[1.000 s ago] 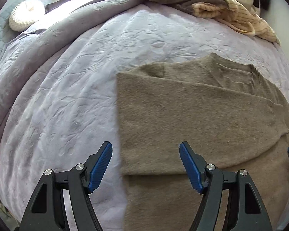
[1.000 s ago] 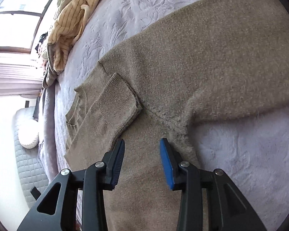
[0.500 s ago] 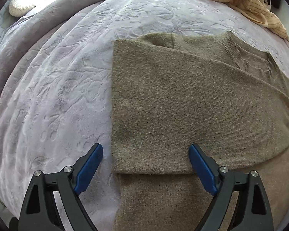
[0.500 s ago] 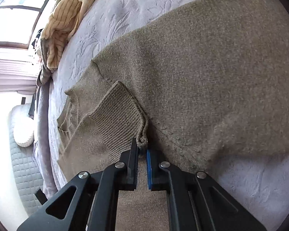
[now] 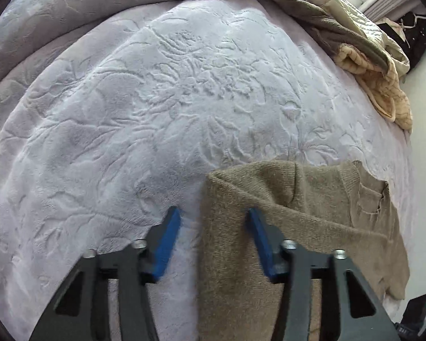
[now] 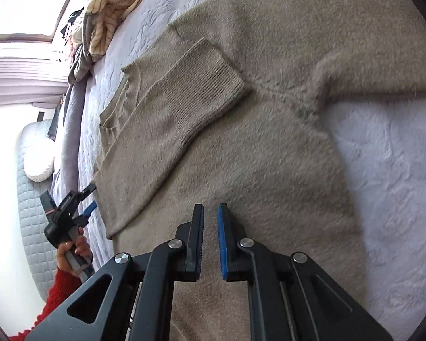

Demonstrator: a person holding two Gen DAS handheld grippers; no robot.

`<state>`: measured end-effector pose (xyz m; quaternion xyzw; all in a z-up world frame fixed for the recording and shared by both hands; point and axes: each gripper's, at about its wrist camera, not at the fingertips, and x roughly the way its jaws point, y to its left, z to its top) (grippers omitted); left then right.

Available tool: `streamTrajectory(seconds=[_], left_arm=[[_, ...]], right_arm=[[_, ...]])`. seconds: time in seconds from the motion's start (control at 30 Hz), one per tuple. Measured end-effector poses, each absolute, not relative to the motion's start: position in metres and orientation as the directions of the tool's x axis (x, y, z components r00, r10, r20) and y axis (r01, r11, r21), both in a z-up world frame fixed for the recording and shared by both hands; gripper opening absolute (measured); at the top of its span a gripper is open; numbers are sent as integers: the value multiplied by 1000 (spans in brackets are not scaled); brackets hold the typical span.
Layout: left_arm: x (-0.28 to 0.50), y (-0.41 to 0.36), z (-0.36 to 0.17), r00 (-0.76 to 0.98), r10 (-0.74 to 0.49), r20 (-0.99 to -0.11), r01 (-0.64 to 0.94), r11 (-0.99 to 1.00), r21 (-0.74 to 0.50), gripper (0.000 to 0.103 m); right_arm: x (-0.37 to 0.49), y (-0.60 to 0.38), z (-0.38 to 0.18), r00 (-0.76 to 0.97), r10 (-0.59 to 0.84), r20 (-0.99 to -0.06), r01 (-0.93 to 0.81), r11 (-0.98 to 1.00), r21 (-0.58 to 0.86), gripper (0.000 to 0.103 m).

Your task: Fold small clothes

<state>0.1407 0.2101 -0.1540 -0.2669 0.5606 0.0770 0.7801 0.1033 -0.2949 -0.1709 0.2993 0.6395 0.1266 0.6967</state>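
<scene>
A tan knit sweater [image 6: 269, 147] lies flat on the lavender bedspread [image 5: 156, 99]. One sleeve is folded across its body, with the ribbed cuff [image 6: 207, 85] near the far armpit. My left gripper [image 5: 213, 224] is open and straddles the folded left edge of the sweater [image 5: 284, 213] near the shoulder; it also shows in the right wrist view [image 6: 88, 199], held by a hand. My right gripper [image 6: 210, 218] hovers over the sweater's body with its jaws a narrow gap apart, holding nothing.
A heap of cream striped and olive clothes [image 5: 369, 56] lies at the far corner of the bed, also in the right wrist view [image 6: 110, 8]. A white round pillow [image 6: 39, 159] sits by the quilted headboard. A window [image 6: 28, 5] is beyond.
My right gripper let go of the cuff, pulled back over the body and parted slightly. My left gripper moved up along the sweater's left edge toward the shoulder and narrowed its opening.
</scene>
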Motion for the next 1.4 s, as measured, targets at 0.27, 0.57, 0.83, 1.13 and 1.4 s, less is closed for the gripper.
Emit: streamTrajectory(seconds=[0.27, 0.57, 0.83, 1.13, 1.4], left_arm=[[150, 206, -159, 381, -170, -909, -348, 884, -312, 9], [128, 198, -132, 396, -95, -913, -369, 894, -253, 9], [74, 146, -130, 339, -178, -924, -260, 926, -274, 9], [36, 141, -147, 257, -57, -965, -258, 958, -125, 10], [25, 96, -120, 243, -8, -970, -206, 977, -60, 10]], right_arm=[[93, -260, -162, 102, 569, -816, 128, 806, 578, 11], [89, -230, -160, 47, 552, -833, 52, 831, 553, 11], [88, -206, -157, 22, 554, -832, -18, 833, 553, 11], [79, -212, -156, 11, 532, -847, -12, 847, 532, 11], [71, -242, -149, 51, 519, -853, 72, 851, 521, 41]])
